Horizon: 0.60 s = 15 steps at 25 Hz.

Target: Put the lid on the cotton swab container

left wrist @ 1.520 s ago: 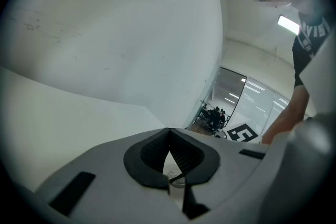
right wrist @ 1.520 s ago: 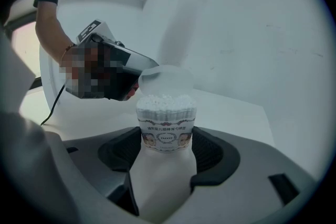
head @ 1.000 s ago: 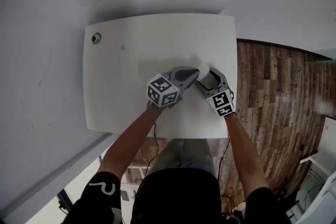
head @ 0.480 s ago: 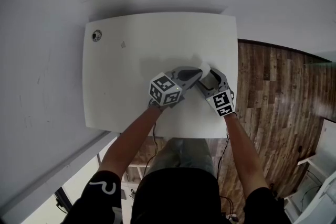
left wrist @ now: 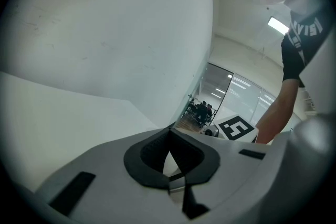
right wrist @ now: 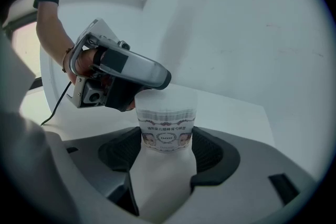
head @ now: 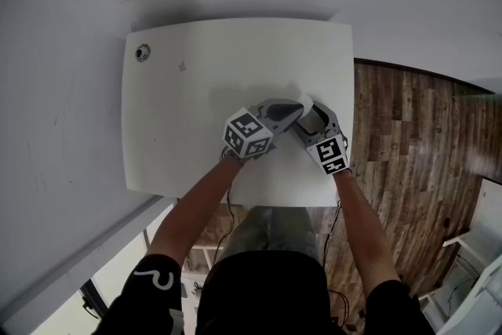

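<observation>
The cotton swab container (right wrist: 167, 107) is a small upright cylinder of milky, half-clear plastic, and around its body runs a printed label (right wrist: 157, 138) with small pictures and some text that is too small to read. It stands on the white desk (head: 204, 67), in the part near the right edge, between the two tools. The right hand-held gripper (right wrist: 167, 134) has its jaws rather wide apart and clenched on the container: one dark pad presses on each side of the body, at the height of the label. The left hand-held gripper (right wrist: 131, 86) comes in from the other side, and its tip lies at the upper rim of the container, on or just above the top. In the left gripper view its jaws are drawn together so that the tips meet. Only a narrow pale wedge shows behind them, and I cannot tell if something thin is pinched there. I also cannot tell if the container's top is open or covered.
</observation>
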### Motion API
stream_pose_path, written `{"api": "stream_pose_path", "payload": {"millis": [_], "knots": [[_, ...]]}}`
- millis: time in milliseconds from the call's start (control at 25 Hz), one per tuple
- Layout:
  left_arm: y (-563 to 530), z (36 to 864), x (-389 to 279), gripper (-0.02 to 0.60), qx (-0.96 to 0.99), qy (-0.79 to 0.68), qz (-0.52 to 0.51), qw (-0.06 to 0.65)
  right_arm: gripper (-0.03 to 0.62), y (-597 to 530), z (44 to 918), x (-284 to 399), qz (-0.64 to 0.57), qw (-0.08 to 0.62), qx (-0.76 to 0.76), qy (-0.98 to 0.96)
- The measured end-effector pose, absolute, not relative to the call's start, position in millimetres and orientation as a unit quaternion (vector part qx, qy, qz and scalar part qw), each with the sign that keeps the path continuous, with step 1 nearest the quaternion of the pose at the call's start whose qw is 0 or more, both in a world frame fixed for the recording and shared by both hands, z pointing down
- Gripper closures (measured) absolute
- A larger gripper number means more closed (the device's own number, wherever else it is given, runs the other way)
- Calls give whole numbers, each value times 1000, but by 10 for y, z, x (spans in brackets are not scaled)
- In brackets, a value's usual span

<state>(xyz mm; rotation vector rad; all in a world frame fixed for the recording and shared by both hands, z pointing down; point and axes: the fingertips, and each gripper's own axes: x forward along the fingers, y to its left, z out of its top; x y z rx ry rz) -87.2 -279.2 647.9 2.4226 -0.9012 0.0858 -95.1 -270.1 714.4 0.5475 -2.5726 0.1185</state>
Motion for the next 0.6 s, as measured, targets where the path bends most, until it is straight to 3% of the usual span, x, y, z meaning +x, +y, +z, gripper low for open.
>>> {"api": "stream_pose_path", "payload": {"millis": [600], "knots": [[-2757, 6480, -848, 557, 913, -337, 43, 226, 279, -2697, 7140, -946, 43, 251, 199, -946]]}}
